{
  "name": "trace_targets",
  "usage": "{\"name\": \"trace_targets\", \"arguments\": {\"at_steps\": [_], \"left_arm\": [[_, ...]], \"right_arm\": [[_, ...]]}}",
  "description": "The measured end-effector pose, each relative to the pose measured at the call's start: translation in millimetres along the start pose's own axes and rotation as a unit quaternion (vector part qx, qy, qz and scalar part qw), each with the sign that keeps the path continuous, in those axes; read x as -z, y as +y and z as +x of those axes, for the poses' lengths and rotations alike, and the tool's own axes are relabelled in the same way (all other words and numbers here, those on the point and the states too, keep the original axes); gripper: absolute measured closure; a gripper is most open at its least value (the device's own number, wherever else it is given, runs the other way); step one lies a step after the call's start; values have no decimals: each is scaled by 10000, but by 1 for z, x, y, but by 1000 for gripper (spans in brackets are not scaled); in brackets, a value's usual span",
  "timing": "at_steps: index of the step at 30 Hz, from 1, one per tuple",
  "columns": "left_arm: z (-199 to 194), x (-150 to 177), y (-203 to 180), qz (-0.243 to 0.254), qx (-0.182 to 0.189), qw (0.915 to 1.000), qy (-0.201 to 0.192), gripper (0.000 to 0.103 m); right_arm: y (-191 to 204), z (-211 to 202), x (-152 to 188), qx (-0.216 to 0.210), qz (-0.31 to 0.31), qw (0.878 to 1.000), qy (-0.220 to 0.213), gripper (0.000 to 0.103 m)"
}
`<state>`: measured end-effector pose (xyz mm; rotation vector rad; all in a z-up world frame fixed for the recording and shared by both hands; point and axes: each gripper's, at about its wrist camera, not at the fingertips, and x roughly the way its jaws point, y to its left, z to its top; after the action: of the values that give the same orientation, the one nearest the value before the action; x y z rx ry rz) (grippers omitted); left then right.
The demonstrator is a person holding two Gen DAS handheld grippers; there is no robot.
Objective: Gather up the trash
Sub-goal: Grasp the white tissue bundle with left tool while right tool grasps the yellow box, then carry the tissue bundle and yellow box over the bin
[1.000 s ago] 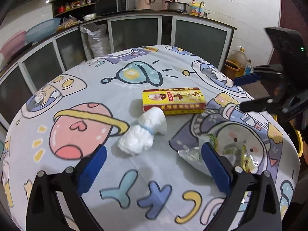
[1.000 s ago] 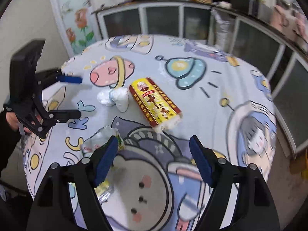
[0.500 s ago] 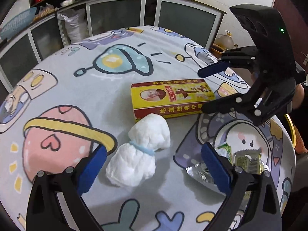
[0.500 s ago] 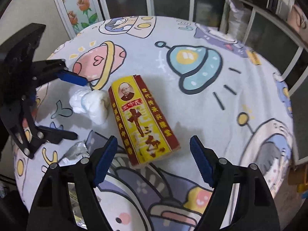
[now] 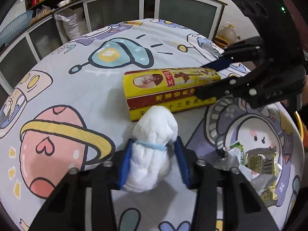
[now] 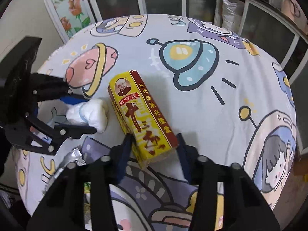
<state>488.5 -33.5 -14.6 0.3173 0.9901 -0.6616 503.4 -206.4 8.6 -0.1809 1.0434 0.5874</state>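
The left gripper (image 5: 153,158) points steeply down at the table (image 5: 77,88). Its jaws have just been closing, and the blue pads (image 5: 125,165) now press on both sides of a white tissue bundle (image 5: 152,146) with a thin blue band around its middle. The bundle sits low in the middle of the left wrist view, with its far end touching the yellow box (image 5: 169,86).

The right gripper (image 6: 155,148) also tilts steeply down. Its jaws have just been closing too, and they now sit on both sides of the near end of the yellow box (image 6: 142,119), pads against its sides. In the right wrist view the box lies in the middle of the frame, long and slanted on the cartoon tablecloth (image 6: 211,115).

Some shiny snack wrappers (image 5: 256,163) lie at the lower right of the left wrist view, near the bundle but not touching it.
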Motion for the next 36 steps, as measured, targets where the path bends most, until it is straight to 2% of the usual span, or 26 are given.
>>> {"name": "trace_targets", "arguments": {"at_steps": [4,11,17,23,27,31,36], "left_arm": [[-12,3,0,-98,-164,9998,-54,69],[-59,14,-4,-260,-391,9983,-355,69],[-94,36,-14,-381,-605,9963,-479,69],[-109,64,-24,-728,-710,9932,-568,69],[-113,71,-37,-951,-746,9905,-660,69],[-114,65,-62,-1032,-652,9895,-774,69],[-109,41,-113,-789,-386,9919,-919,69]], "right_arm": [[0,-13,3,155,137,9997,-164,72],[14,-48,10,154,192,9987,-445,73],[29,-76,25,107,256,9979,-592,73],[37,-91,59,120,443,9975,-533,73],[32,-104,89,227,598,9968,-472,73],[19,-125,122,372,849,9944,-503,73],[-1,-161,163,623,1121,9897,-633,73]]}}
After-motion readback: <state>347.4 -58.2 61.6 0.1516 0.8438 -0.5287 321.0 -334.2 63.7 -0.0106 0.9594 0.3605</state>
